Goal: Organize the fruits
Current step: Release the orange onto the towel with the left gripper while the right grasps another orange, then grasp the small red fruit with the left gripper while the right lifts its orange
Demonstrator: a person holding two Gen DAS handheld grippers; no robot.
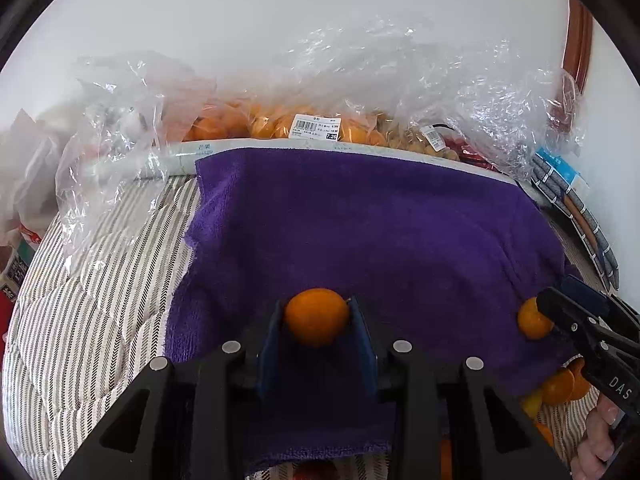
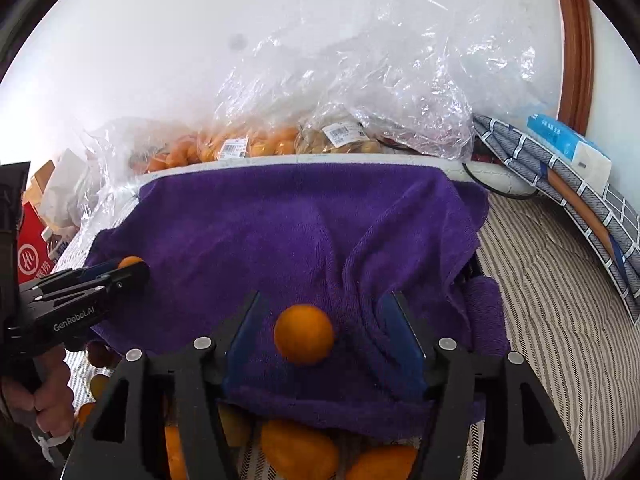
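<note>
Left tool (image 1: 318, 316) clamped on a small orange (image 1: 317, 316), pads on its opposite sides, just above the purple towel (image 1: 360, 220). Right tool (image 2: 320, 336) has its fingers spread wide; a second orange (image 2: 304, 334) sits between them on the towel, touching neither pad. More loose oranges (image 2: 296, 448) lie below the right tool, off the towel's near edge on the striped bedding (image 2: 560, 320). Bagged fruit (image 2: 248, 144) lies well ahead, behind the towel. Fruit looks light, round, firm-skinned but bruisable, prone to roll; best taken across its widest middle with modest squeeze.
</note>
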